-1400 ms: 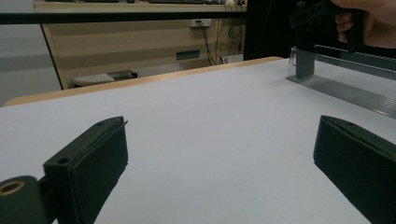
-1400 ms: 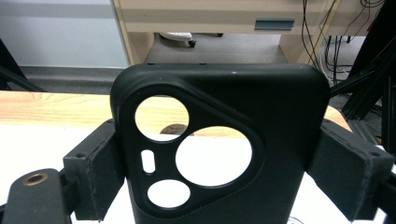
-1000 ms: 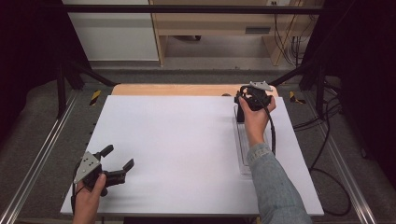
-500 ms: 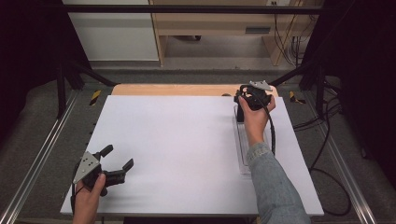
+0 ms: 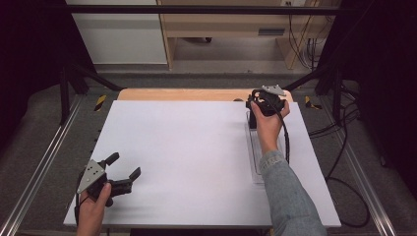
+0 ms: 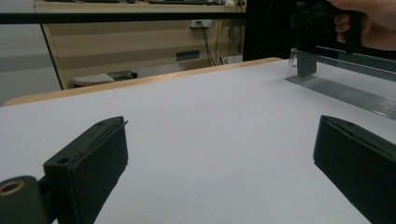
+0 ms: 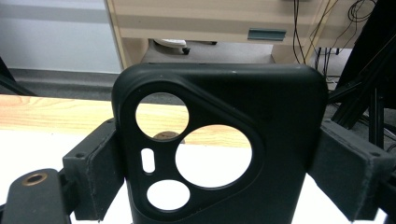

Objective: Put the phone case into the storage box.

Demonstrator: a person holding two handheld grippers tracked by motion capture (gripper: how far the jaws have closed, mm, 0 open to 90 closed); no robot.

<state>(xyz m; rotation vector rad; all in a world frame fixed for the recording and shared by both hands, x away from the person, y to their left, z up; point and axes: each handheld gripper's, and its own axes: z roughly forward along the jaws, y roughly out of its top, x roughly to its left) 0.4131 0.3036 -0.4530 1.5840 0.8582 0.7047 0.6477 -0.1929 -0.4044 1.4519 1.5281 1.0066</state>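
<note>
A: We're looking down on the white table (image 5: 196,147); our right gripper (image 5: 265,102) sits in the upper right of the frame, at the far end of a clear tray (image 5: 255,162) that runs along the table's right side.

B: And in the right gripper view we've got a black phone case (image 7: 261,140) standing upright in the middle of the frame; its triangular camera cutout (image 7: 196,154) shows the table through the holes; the fingers (image 7: 100,175) are clamped on its two side edges.

A: Down in the lower left of the high view we have the left gripper (image 5: 120,174); its fingers (image 6: 88,163) stand wide apart over bare table, holding nothing; we see the right hand (image 6: 369,23) in the upper right of the left gripper view.
</note>
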